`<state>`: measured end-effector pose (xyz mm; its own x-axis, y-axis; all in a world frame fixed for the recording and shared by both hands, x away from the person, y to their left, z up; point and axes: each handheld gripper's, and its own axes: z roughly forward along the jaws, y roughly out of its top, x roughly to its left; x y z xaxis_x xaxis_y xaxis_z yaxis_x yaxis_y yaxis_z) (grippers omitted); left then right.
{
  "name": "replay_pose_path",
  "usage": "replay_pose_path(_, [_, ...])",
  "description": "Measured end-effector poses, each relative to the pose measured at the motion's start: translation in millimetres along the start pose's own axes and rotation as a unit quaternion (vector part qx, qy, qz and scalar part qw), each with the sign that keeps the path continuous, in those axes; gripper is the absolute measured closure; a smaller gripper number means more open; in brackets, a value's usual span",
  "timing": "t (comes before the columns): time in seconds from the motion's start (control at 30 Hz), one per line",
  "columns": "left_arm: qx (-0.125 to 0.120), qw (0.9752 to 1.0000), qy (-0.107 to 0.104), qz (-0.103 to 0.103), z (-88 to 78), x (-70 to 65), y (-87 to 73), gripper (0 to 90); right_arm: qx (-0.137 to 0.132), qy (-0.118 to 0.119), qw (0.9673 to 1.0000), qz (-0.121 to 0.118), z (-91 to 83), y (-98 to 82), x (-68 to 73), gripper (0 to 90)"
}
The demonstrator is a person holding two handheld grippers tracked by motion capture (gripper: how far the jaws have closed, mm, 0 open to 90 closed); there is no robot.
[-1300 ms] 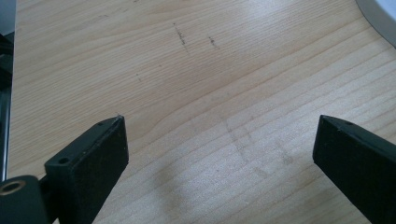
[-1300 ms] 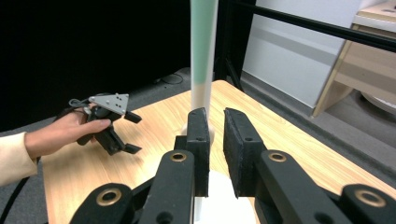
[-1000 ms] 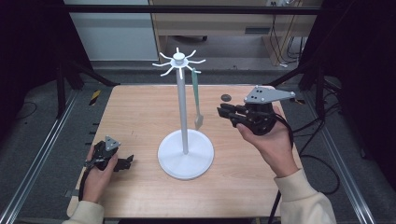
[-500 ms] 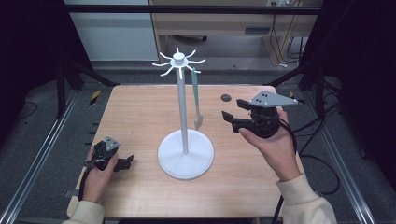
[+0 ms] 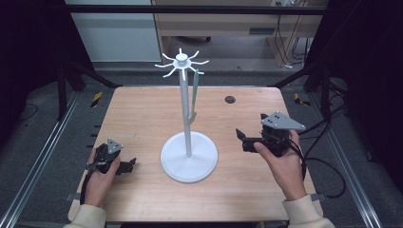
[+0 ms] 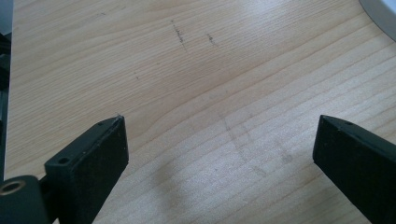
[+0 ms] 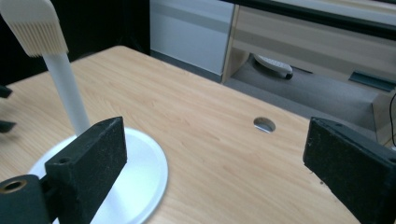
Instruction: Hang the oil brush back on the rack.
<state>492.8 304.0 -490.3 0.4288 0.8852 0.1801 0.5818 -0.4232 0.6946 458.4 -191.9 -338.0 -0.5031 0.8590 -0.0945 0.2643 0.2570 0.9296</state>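
The brush (image 5: 194, 95) hangs from one of the hooks at the top of the white stand (image 5: 185, 109). Its long axis is upright, with the green handle above and the pale ribbed head below, clear of the worktop (image 5: 142, 114). It sits just beside the pole, on the side that faces the right tool (image 5: 241, 137).

From that tool the brush lies to the left in the high view and higher up, with the stand's round base between them at worktop level. In the right gripper view the ribbed head (image 7: 35, 25) shows at the upper left, above and left of the right tool (image 7: 215, 158). The right hand is the nearer one. The left tool (image 5: 129, 166) rests low near the worktop's front left, with the pole between it and the brush.

The right tool's jaws have just been opening and now stand wide apart with nothing between them. In the left gripper view the left tool (image 6: 219, 154) is spread wide too, over bare wood.

By my judgement, any further move on the brush means the right tool reaching left and upward to the hanging handle.

Counted:
- one stand
- one brush
- two tools
- one round hole (image 5: 230, 99) in the worktop

The hooks form a ring of short prongs, too fine to number with certainty.
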Motion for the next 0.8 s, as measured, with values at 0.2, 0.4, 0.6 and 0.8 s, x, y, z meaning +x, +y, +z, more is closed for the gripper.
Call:
replay_pose_path(0.2, [0.001,1.0,0.0,0.0,0.2,0.0,-0.3,2.9,0.022,-0.004,0.9997,0.011,7.3,-33.4,0.5,7.1])
replay_pose_path(0.4, [0.0,1.0,0.001,-0.001,-0.2,0.3,-0.3,2.9,0.049,-0.008,0.9984,0.027,19.5,-63.2,-1.2,8.6])
replay_pose_path(0.6, [-0.002,1.0,0.002,-0.002,-0.5,0.7,-0.4,2.9,0.067,-0.011,0.9966,0.047,31.4,-83.8,-7.1,9.5])
replay_pose_path(0.8, [-0.018,0.9998,-0.004,-0.003,-2.6,1.2,0.6,2.9,0.082,-0.007,0.9947,0.061,40.8,-99.2,-11.7,9.4])
